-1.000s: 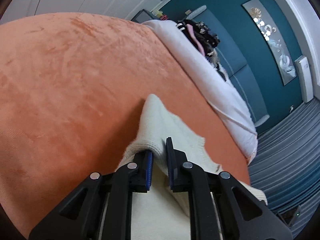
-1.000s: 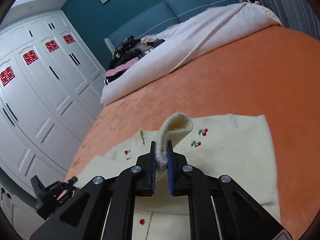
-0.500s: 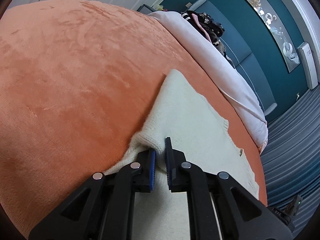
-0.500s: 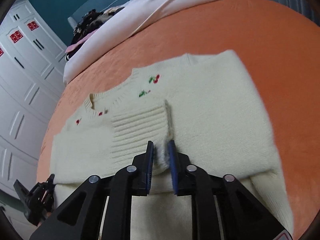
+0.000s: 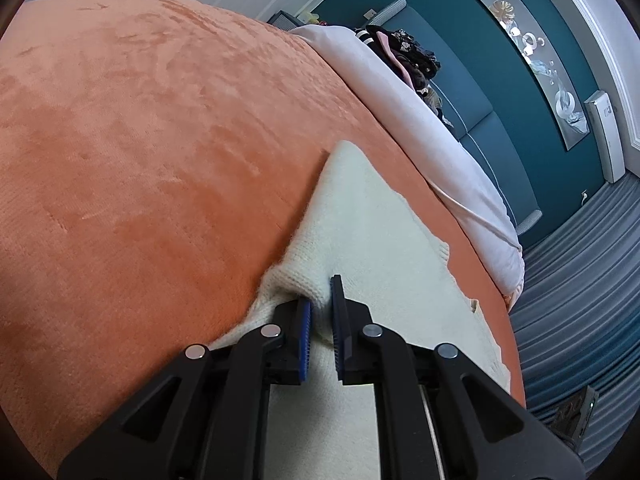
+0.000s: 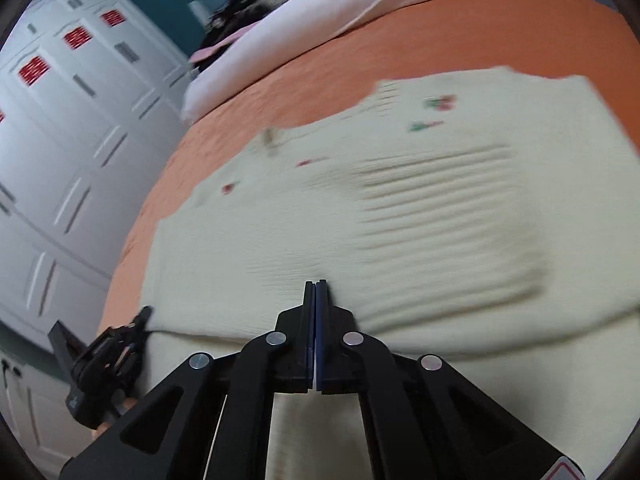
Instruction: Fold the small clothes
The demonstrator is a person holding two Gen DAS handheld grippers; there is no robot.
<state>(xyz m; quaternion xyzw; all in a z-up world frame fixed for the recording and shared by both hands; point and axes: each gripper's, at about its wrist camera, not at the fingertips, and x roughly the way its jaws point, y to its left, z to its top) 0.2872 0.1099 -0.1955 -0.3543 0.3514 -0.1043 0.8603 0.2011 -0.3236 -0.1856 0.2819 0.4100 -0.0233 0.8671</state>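
- Left tool [image 5: 320, 312] pinches a fold of the cream knitted cardigan [image 5: 384, 240], which lies flat on the orange plush bedspread [image 5: 140, 140]; lifting may drag that side askew.
- Right tool [image 6: 316, 292], its jaws just snapped together empty over the cardigan's middle, could snag the ribbed sleeve cuff [image 6: 440, 208] folded there.

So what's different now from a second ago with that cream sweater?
The right gripper let go of the ribbed cuff, which now lies flat on the sweater, and its jaws have just closed empty. The left gripper still pinches a knit fold, lower on the orange blanket.
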